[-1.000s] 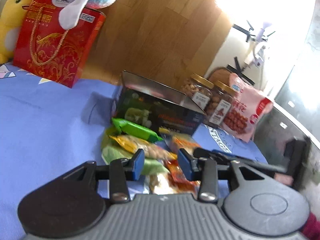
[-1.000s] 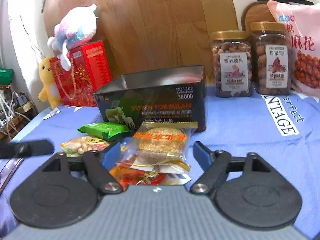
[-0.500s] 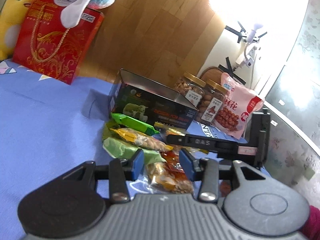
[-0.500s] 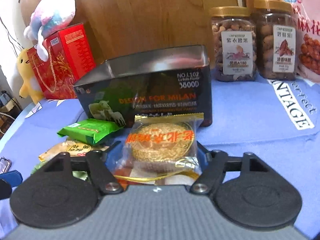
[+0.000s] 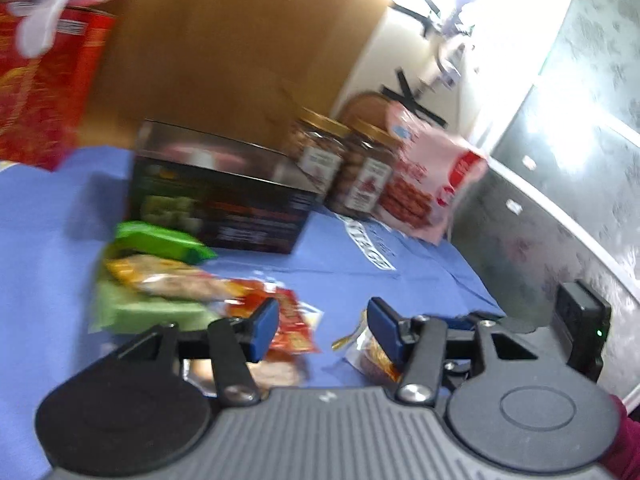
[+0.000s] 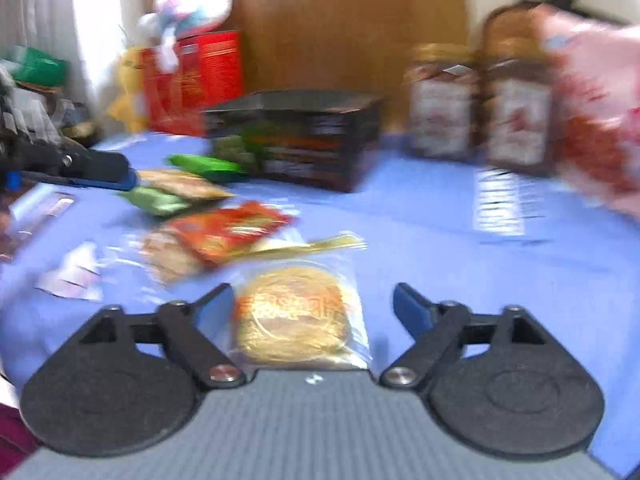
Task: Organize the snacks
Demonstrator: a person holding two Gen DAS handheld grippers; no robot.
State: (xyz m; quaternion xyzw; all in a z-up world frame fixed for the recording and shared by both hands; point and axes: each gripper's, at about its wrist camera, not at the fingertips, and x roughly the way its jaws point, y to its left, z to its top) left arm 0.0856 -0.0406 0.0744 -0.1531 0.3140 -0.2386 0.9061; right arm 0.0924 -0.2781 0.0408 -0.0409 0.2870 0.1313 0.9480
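Both views are blurred. A round golden cake in a clear packet lies on the blue cloth between the fingers of my right gripper, which is open around it. My left gripper is open above the cloth, with a red packet by its left finger. Green, yellow and red snack packets lie in a pile to its left. A dark open tin box stands behind them; it also shows in the right wrist view.
Two nut jars and a pink snack bag stand at the back right. A red gift bag with a plush toy stands at the back left. A grey wall borders the right. My left gripper's finger shows at the left.
My right gripper has opened and pulled back; the cake packet now lies on the cloth, farther from the tin. My left gripper has opened wider and swung right.
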